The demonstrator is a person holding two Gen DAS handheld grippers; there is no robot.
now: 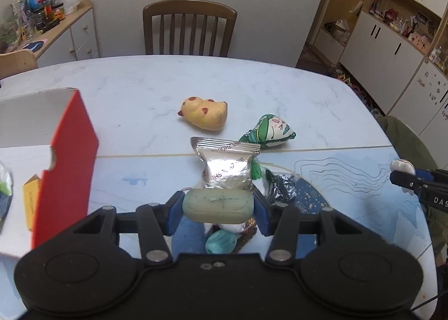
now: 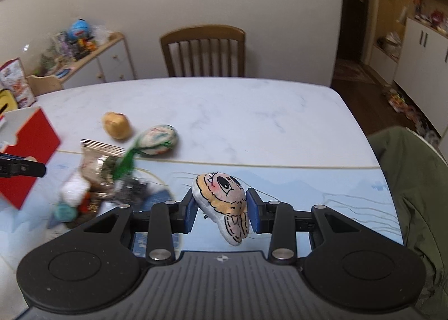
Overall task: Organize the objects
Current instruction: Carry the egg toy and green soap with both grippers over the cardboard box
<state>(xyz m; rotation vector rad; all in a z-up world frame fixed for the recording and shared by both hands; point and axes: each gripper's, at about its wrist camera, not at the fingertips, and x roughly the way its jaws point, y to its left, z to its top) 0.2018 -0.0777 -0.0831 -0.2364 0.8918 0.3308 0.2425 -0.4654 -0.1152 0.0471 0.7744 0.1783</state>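
Observation:
My left gripper (image 1: 217,206) is shut on a pale green oblong block (image 1: 217,206), held above a pile of small items. Beyond it lie a silver foil packet (image 1: 226,164), a yellow squishy animal toy (image 1: 203,113) and a green-and-white plush charm (image 1: 273,130). A red open box (image 1: 65,168) stands at the left. My right gripper (image 2: 222,208) is shut on a cartoon-face plush charm (image 2: 224,203), lifted over the blue mat (image 2: 322,185). In the right wrist view the pile (image 2: 92,191), yellow toy (image 2: 117,125), green-white charm (image 2: 159,139) and red box (image 2: 28,157) sit to the left.
The white marble table (image 1: 168,84) has a wooden chair (image 1: 189,27) behind it. A green jacket (image 2: 414,194) hangs over a chair at the right edge. A teal bead (image 1: 219,241) and black crinkled wrapper (image 1: 281,187) lie in the pile. Cabinets stand at the far right.

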